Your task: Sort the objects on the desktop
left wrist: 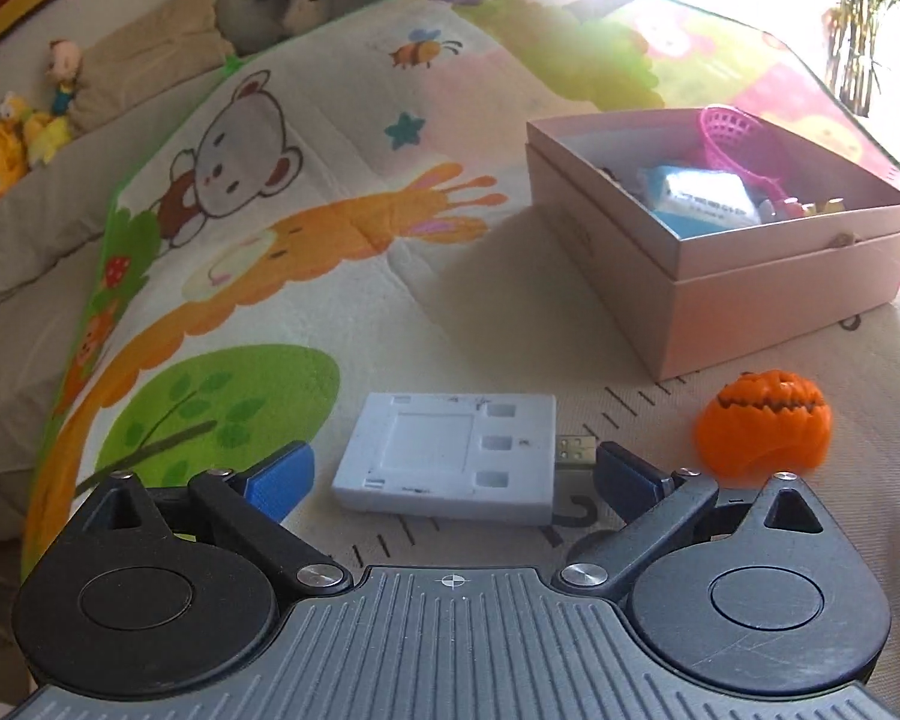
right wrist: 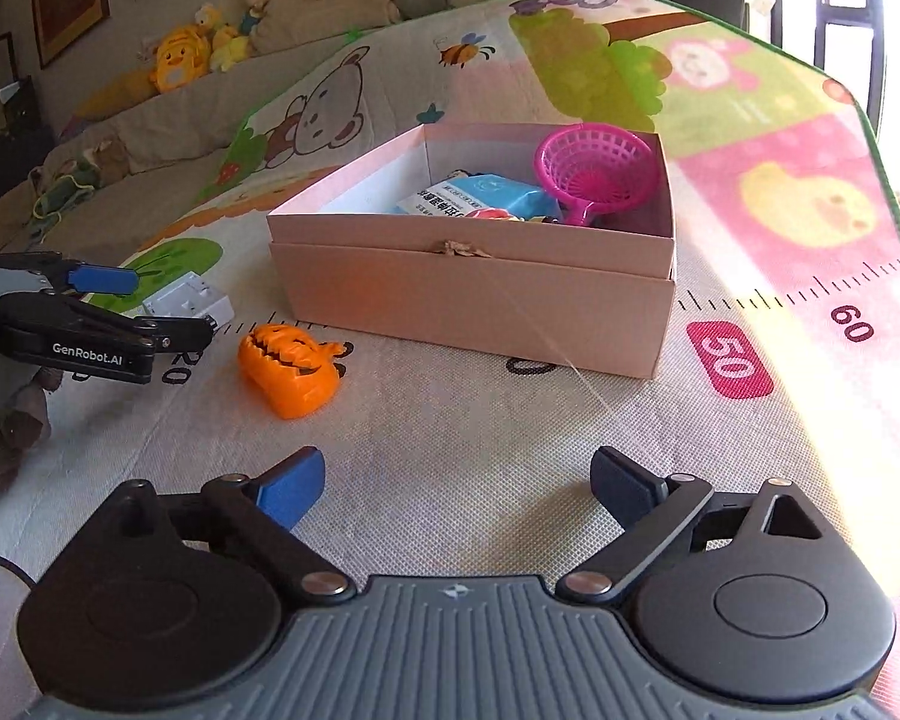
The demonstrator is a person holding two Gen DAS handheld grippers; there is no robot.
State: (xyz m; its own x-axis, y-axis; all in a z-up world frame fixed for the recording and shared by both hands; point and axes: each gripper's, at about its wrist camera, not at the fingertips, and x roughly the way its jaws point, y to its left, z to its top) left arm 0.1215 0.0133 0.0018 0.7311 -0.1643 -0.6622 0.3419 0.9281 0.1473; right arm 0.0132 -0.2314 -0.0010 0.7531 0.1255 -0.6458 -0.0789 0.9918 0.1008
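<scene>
Box (left wrist: 768, 294) contents perhaps partly hidden

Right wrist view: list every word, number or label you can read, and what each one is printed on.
"GenRobot.AI": white lettering on the side of the left tool.
"50": on a pink tag printed on the play mat.
"60": beside the ruler ticks printed on the play mat.
"20": partly hidden under the left tool, read with some doubt.
Blue and white packet in the pink box: printed text too small and blurred to read.
</scene>
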